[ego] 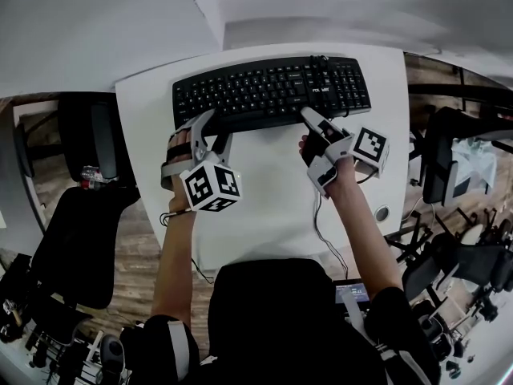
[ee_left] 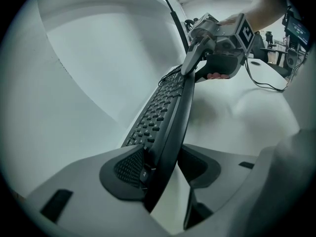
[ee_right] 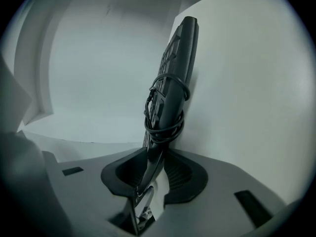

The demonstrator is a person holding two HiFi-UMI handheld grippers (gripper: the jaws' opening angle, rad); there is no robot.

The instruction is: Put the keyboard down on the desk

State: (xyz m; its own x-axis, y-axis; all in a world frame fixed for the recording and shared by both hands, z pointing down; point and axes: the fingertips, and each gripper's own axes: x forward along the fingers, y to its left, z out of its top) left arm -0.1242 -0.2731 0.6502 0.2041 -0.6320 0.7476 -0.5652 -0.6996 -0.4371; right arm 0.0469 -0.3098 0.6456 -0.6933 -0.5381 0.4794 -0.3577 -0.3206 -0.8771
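Note:
A black keyboard (ego: 272,91) stretches across the far half of the white desk (ego: 256,207). My left gripper (ego: 210,128) grips its near-left edge, and my right gripper (ego: 309,116) grips its near edge right of the middle. Seen from the left gripper view, the keyboard (ee_left: 170,102) runs edge-on between the pads of the left gripper (ee_left: 165,169), and the right gripper (ee_left: 217,33) shows at its far end. From the right gripper view, the thin edge of the keyboard (ee_right: 177,58) sits between the pads of the right gripper (ee_right: 153,174), with its cord (ee_right: 165,115) coiled around it. A shadow lies on the desk beneath it.
A white wall rises just beyond the desk's far edge. A thin cable (ego: 322,227) trails from the right gripper over the desk. Black chairs stand at the left (ego: 84,231) and the right (ego: 445,155). A small screen (ego: 353,293) sits near the person's right arm.

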